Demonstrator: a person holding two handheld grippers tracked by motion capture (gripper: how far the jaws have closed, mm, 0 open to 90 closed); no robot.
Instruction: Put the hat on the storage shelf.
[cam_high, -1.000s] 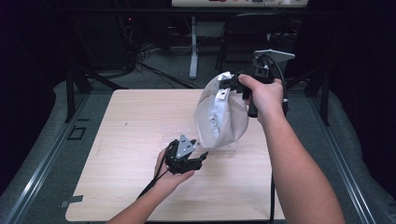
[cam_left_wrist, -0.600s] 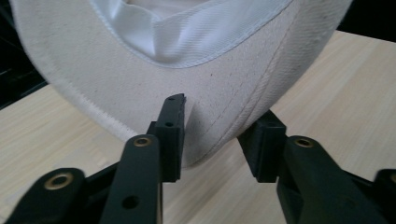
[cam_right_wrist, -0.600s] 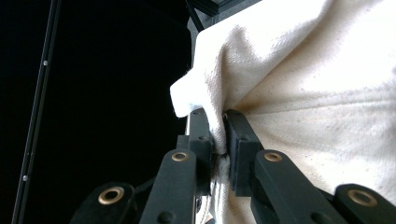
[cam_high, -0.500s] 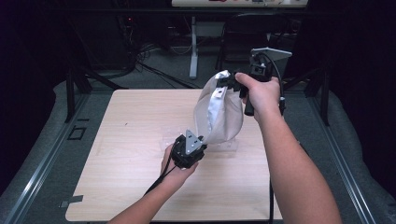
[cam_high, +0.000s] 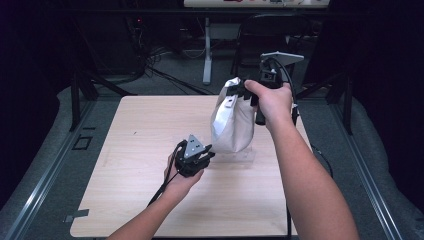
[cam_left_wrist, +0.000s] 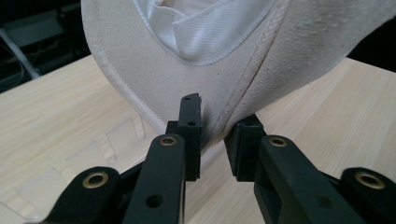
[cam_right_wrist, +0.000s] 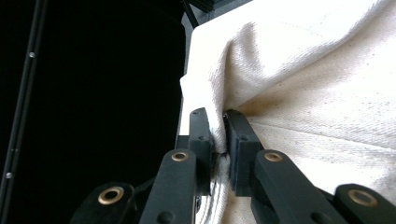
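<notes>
A: Item one — right gripper (cam_high: 246, 92)?
B: Jaws clamped on a fold at the upper edge of the cream canvas bag (cam_high: 231, 122); the right gripper view has the cloth (cam_right_wrist: 303, 93) pinched tight between both pads. Held high, above the far right part of the table (cam_high: 125, 150).

A: Item two, left gripper (cam_high: 202, 156)?
B: Jaws have just been closing, with the bag's lower edge between them. In the left gripper view, a seam of the canvas (cam_left_wrist: 233, 107) runs down into the narrow gap; the left pad (cam_left_wrist: 190, 126) lies against it, while the right stands just beside it. Whether both press, I cannot tell.

A: The bag itself?
B: It hangs upright from the right gripper, its bottom just over the tabletop — white lining (cam_left_wrist: 201, 28) visible at the opening.

A: Anything under it?
B: A flat clear plastic piece (cam_high: 235, 156) lies on the wood below the bag.
</notes>
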